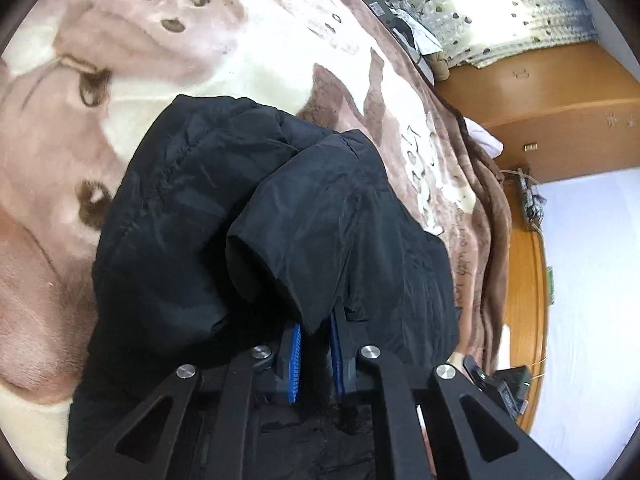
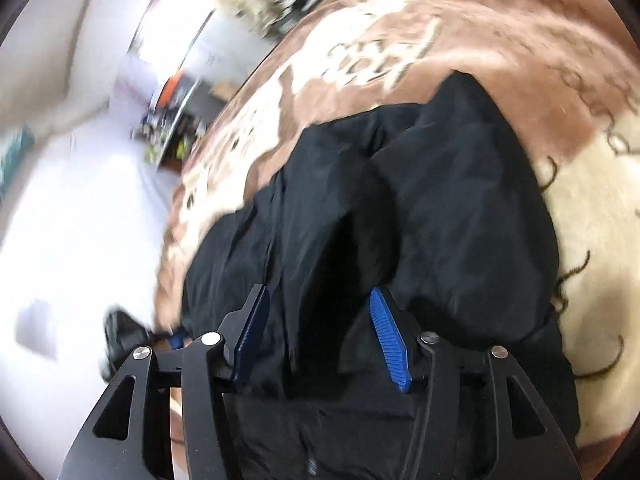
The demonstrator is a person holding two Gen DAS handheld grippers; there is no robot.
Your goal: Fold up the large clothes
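We pinch the black jacket in the left tongs to lift its sleeve; our right tongs gape over it, lower centre, on the bed blanket.

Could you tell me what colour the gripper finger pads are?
Blue, ribbed pads; clearest in the right wrist view.

Both tools look the same. The left gripper has black arms with triangle holes, round silver screws and ridged blue pads on its fingers. The right gripper also has a thin black cable.
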